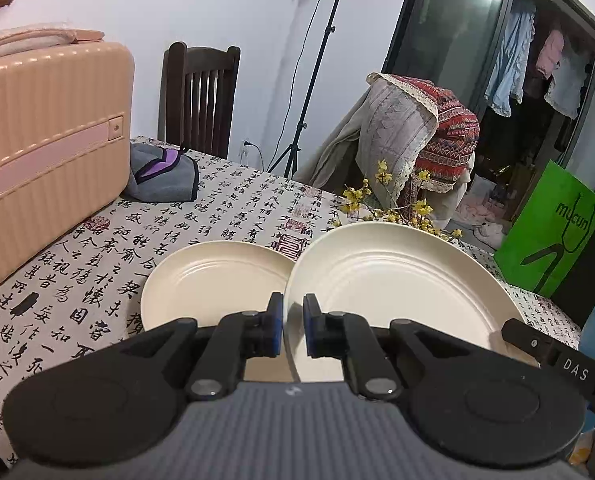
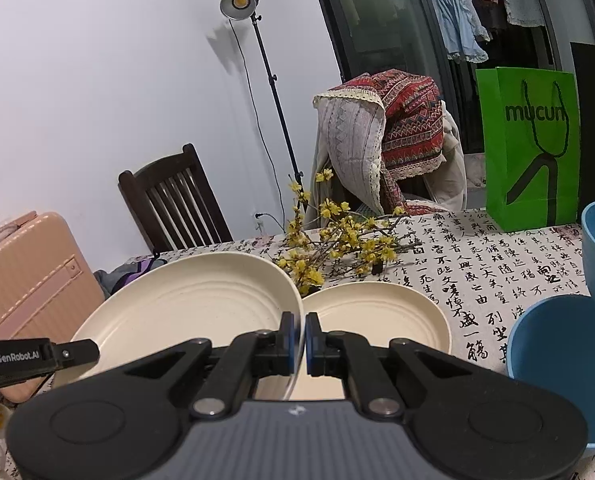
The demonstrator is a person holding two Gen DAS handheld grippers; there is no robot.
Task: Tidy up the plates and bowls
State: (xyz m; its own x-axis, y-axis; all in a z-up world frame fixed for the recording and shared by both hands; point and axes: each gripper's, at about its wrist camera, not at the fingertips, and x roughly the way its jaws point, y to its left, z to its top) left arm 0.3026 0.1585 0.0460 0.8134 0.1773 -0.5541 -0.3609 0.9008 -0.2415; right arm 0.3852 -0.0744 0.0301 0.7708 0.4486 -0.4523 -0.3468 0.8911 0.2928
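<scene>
So both claws are on the same plate (image 1: 397,276). The left claw (image 1: 293,320) is shut tight, its blue pads pinching the plate's near-left rim, and most of the plate spreads ahead and to its right. The right claw (image 2: 302,336) is also fully closed, biting the opposite rim, so from there the plate (image 2: 185,304) fans out ahead and to its left. In each wrist view the tip of the other claw pokes in at the far edge of the plate. The plate looks tilted and lifted off the table (image 1: 77,280), though I can't tell how high.

The second plate (image 1: 213,276) lies flat on the tablecloth, just past the held one. It shows ahead-left of the left claw and ahead-right of the right claw (image 2: 377,316), with the held plate's rim overlapping it in both views.

Two blue bowls (image 2: 549,360) sit close on the right of the right claw, one right behind the other. Yellow flowers (image 2: 337,240) lie straight ahead past both plates. A pink suitcase (image 1: 45,140) stands far left of the left claw, and a green bag (image 2: 529,148) far ahead-right of the right one.
</scene>
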